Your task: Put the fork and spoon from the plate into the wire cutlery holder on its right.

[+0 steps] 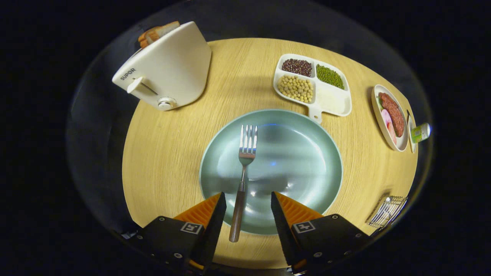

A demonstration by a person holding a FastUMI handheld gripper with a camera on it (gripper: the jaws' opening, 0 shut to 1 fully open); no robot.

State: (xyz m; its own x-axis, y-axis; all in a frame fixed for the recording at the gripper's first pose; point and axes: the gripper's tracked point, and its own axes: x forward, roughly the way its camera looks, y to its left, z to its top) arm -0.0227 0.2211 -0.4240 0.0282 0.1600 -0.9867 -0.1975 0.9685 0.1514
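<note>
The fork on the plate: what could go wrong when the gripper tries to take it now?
1. The fork lies flat on the glossy plate, with its handle between the open gripper fingers but nearer the left one. An uneven close could push it sideways rather than pinch it.
2. The handle overhangs the plate's near rim, so pressing on it might tip the fork.
3. The wire cutlery holder sits far to the right, so a weak grip may drop the fork on the way.

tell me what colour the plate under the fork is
Pale green plate, clearest in the gripper view.
</note>
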